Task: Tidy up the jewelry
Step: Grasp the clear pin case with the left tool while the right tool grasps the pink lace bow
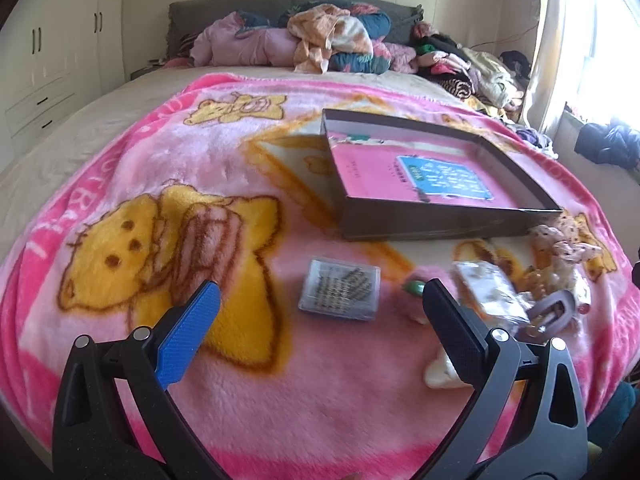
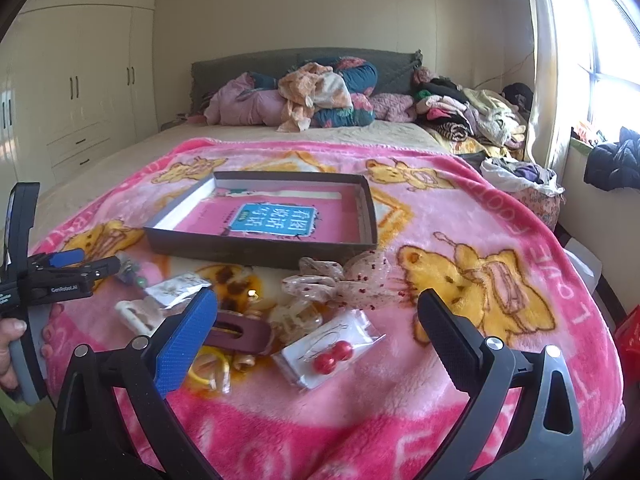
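Jewelry pile [image 2: 304, 320] on blanket [image 2: 460, 360], before box [image 2: 260, 246].

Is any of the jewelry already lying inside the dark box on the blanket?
No: in the right wrist view the dark box holds only a pink book, while the red earrings packet lies on the blanket.

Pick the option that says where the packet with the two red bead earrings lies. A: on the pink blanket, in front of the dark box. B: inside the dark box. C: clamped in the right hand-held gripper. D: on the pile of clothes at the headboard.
A: the earring packet lies flat on the pink blanket, nearer the camera than the dark box, with the right hand-held gripper open above it.
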`<state>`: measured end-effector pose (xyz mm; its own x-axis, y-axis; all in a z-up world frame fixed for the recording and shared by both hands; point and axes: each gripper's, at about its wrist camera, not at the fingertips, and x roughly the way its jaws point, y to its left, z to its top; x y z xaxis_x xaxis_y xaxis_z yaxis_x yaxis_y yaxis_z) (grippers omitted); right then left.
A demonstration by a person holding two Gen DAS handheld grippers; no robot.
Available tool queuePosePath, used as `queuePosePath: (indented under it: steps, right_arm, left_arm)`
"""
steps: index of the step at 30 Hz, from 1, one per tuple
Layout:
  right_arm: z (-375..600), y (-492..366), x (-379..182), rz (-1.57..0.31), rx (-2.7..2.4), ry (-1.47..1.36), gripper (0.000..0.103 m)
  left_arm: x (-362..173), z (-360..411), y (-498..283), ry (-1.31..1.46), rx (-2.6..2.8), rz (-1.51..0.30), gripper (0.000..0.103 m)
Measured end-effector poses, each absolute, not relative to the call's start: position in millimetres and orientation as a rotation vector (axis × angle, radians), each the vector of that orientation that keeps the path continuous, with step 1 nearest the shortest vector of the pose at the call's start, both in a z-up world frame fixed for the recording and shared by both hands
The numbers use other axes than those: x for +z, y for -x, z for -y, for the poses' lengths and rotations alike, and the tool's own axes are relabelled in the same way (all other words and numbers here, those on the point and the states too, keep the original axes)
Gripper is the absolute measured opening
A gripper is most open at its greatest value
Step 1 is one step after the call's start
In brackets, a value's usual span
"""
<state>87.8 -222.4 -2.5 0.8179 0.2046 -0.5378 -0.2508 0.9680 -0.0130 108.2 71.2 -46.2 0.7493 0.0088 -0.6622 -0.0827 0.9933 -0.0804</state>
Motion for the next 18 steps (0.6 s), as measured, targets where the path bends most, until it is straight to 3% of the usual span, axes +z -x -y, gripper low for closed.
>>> queuePosePath:
  steps: [10,16,18]
  right_arm:
    - [232,-143,-23,-0.711,0.225,0.041,0.097]
    - [230,-171,-36,-0.782,0.237,0.013,0.097]
    - [229,-176,-38,-0.784,0.233,0.017,0.096]
  left_arm:
    - [-65,-75,-129,0.088,0.029,-0.793,0.088]
    - [-69,-74,-135,0.076,0.021,-0.797,0.067]
    - [-69,-74,-135,0.079,0.01,-0.794,0.052]
